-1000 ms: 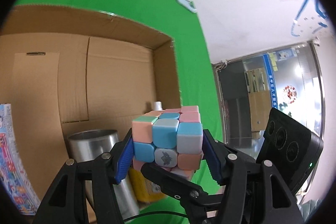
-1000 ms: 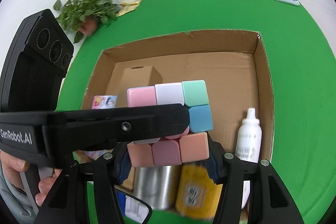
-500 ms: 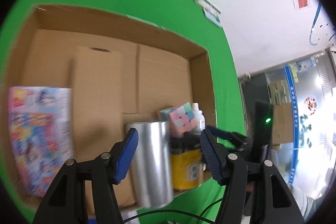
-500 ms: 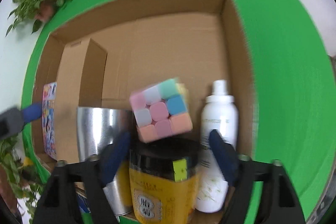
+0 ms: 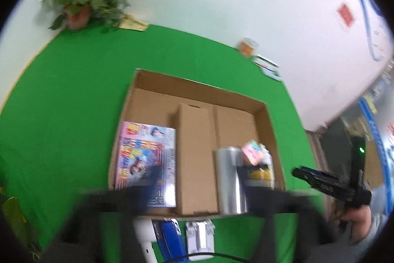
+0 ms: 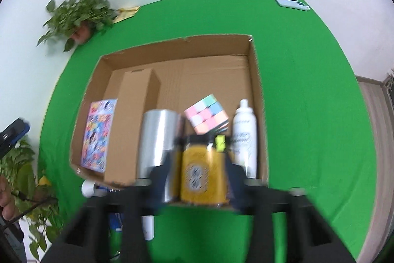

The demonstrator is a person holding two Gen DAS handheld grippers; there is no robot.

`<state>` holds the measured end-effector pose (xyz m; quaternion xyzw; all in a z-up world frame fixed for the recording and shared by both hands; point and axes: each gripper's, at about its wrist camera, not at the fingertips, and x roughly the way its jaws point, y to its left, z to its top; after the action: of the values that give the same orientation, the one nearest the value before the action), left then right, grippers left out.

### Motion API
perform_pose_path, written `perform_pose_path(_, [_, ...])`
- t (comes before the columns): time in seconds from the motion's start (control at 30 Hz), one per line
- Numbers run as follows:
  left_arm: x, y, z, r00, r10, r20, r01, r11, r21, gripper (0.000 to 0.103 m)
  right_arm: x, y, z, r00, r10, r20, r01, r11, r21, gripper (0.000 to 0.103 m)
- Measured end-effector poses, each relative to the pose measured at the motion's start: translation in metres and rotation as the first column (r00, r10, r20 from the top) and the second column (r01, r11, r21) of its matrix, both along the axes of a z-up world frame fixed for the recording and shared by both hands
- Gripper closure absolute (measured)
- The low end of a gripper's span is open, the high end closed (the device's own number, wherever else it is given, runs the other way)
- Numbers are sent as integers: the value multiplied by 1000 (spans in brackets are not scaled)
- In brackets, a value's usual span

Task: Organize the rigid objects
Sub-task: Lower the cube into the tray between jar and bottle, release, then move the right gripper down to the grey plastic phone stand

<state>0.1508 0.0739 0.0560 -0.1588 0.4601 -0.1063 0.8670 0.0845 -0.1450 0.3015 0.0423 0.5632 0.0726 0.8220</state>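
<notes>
**Cube placed in box; both grippers clear**

The cube (image 6: 206,113) lies inside the box (image 6: 256,90), tilted on one corner, resting against the top of the yellow jar (image 6: 202,171) and between the steel cup (image 6: 157,139) and the white bottle (image 6: 245,134). It appears to lean on the jar lid rather than sit flat on the box floor; whether it touches the cup cannot be determined.

Relation to the jaws: the cube lies straight ahead of the right gripper (image 6: 197,179), beyond the jar, close to the gripper's centre line. From the left gripper (image 5: 197,186) it lies ahead and to the right, behind the cup. The right gripper is judged the nearer and better aligned. A cube has no long axis; its tilt means no face pair is square to either set of jaws.

Jaw state: both sets of jaws are spread and hold nothing. The left fingers are heavily blurred.

Other contents: a tall carton (image 6: 133,115) and a picture box (image 6: 98,134) occupy the left half. Further items, among them a white case (image 5: 199,236), lie on the green surface (image 6: 307,90) just in front of the box.

Risk: the cube's perch looks unstable and may slip if the jar is nudged.
</notes>
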Motion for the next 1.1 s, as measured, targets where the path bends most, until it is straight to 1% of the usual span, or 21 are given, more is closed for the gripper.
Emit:
perform_pose_path(0.03, [-4, 0, 0, 1000, -1, -10, 1, 1000, 13, 99, -7, 5, 5, 1000, 16, 13, -16, 1000, 24, 73])
perform_pose_path(0.07, [-10, 1, 2, 1000, 5, -2, -5, 999, 41, 99, -15, 11, 11, 999, 40, 36, -43, 997, 65, 71])
perform_pose_path(0.1, [-14, -3, 3, 1000, 1, 6, -1, 999, 53, 99, -24, 15, 17, 997, 59, 50, -62, 995, 79, 47])
perform_pose_path(0.13, [-18, -3, 3, 1000, -1, 7, 1, 998, 61, 92, -30, 23, 20, 995, 71, 65, -76, 995, 69, 6])
perform_pose_path(0.17, [-21, -4, 0, 1000, 6, -10, -5, 998, 69, 81, -38, 30, 23, 993, 72, 97, -77, 996, 44, 1])
perform_pose_path(0.2, [-22, -5, -2, 1000, 10, -27, -8, 998, 68, 49, -45, 37, 25, 990, 75, 118, -80, 996, 36, 1])
perform_pose_path(0.23, [-27, -2, -4, 999, 5, -36, -3, 999, 48, 25, -49, 43, 24, 990, 88, 115, -93, 995, 40, 1])
perform_pose_path(0.27, [-34, 2, -5, 1000, -4, -21, 4, 1000, 6, 22, -52, 50, 20, 990, 102, 101, -108, 993, 56, 1])
perform_pose_path(0.3, [-40, 6, -6, 1000, -4, -1, 4, 999, -31, 22, -56, 58, 14, 990, 119, 76, -124, 990, 72, 1])
perform_pose_path(0.37, [-46, 12, -12, 1000, -3, -25, 1, 999, -49, 22, -67, 74, 2, 987, 153, 40, -156, 984, 81, 1])
perform_pose_path(0.5, [-54, 22, -41, 992, 11, -127, -12, 1000, -2, 22, -96, 105, -28, 974, 220, -47, -214, 971, 110, 1])
perform_pose_path(0.57, [-60, 24, -58, 983, -1, -183, 5, 1000, 21, 22, -107, 118, -59, 970, 207, -130, -188, 972, 143, 1])
perform_pose_path(0.63, [-68, 23, -78, 972, -10, -235, 26, 997, 68, 23, -115, 122, -87, 965, 166, -201, -136, 978, 156, 1])
perform_pose_path(0.73, [-81, 22, -99, 963, -24, -268, 45, 996, 71, 23, -127, 126, -131, 958, 83, -274, -57, 993, 101, 1])
perform_pose_path(0.83, [-93, 22, -115, 960, -29, -278, 48, 997, 60, 23, -129, 128, -162, 959, 10, -284, 4, 999, 48, 2])
perform_pose_path(0.9, [-98, 20, -123, 954, -47, -298, 73, 994, 76, 23, -128, 134, -176, 962, 2, -275, 14, 998, 59, 5])
perform_pose_path(0.93, [-99, 20, -125, 950, -52, -309, 80, 994, 80, 23, -128, 136, -181, 963, 2, -268, 16, 998, 65, 9])
perform_pose_path(0.97, [-101, 20, -128, 946, -56, -321, 86, 993, 79, 23, -128, 140, -186, 966, -1, -257, 17, 998, 60, 11])
perform_pose_path(1.03, [-104, 21, -132, 942, -64, -330, 92, 993, 70, 23, -131, 147, -196, 968, 1, -251, 9, 999, 39, 22])
perform_pose_path(1.07, [-105, 21, -133, 940, -66, -334, 96, 993, 73, 23, -135, 152, -196, 974, 9, -228, -5, 1000, 18, 23])
perform_pose_path(1.1, [-106, 21, -134, 939, -67, -337, 98, 992, 75, 23, -137, 155, -196, 977, 21, -214, -18, 1000, 12, 32])
